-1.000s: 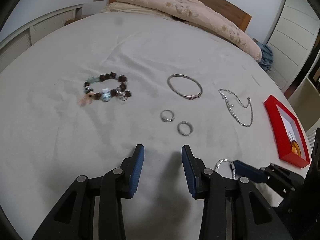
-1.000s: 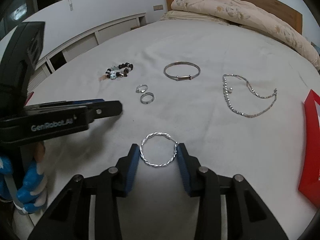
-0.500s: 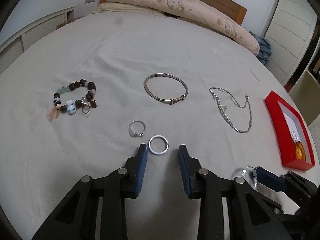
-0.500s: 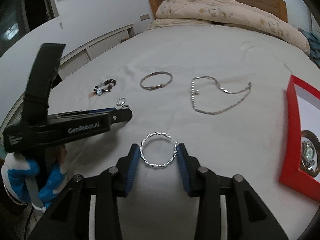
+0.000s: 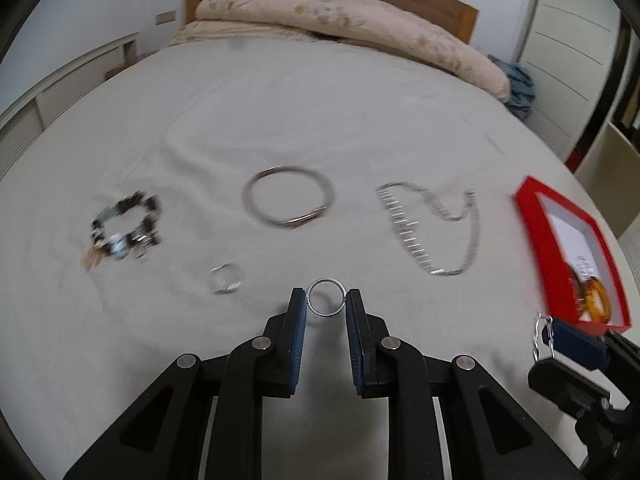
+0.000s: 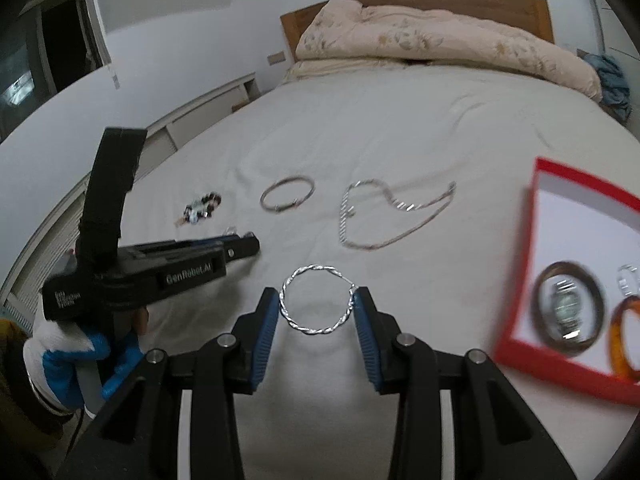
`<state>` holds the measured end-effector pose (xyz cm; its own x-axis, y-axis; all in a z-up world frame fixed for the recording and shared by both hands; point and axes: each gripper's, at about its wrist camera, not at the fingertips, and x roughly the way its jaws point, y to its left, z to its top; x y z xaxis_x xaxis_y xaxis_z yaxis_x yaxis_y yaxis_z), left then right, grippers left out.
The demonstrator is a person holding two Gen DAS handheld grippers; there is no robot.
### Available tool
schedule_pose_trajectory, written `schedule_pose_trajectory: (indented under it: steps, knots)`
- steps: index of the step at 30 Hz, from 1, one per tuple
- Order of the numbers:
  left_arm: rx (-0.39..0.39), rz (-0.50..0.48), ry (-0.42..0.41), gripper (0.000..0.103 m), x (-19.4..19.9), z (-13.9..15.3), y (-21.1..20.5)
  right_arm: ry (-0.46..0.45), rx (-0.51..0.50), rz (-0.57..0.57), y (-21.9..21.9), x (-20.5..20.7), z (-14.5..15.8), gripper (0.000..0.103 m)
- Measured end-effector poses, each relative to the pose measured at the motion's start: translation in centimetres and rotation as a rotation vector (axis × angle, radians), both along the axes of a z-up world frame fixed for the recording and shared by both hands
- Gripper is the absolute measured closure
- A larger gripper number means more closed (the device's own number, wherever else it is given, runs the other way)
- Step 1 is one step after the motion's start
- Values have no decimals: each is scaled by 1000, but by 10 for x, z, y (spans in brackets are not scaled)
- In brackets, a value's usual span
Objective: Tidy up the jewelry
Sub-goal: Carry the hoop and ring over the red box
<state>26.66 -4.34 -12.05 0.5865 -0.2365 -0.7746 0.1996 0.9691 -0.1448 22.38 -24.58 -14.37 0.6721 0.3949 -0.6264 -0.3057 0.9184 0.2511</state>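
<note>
Centrally, the left gripper pinches a plain ring and the right gripper a twisted bangle, while only the right view shows, at 3 o'clock, the red box's watch.

Soft even light — motion-blurred, fisheye-warped

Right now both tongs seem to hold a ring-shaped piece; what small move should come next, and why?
Probably carry the right tongs, shut on the twisted silver bangle, rightward over the red box and release. The box lies just beside them and already holds other bangles.
</note>
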Motion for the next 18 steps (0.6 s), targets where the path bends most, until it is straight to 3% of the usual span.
schedule_pose_trajectory:
  steps: [8,18]
  knots:
    - [-84,-159,-28,84,-14,32,-83,-39,-41,-125,-75,-12,29,67]
    - [-121,-354,-1,83,-35,37,-176,30,-90,-363,-178,-28,15,67]
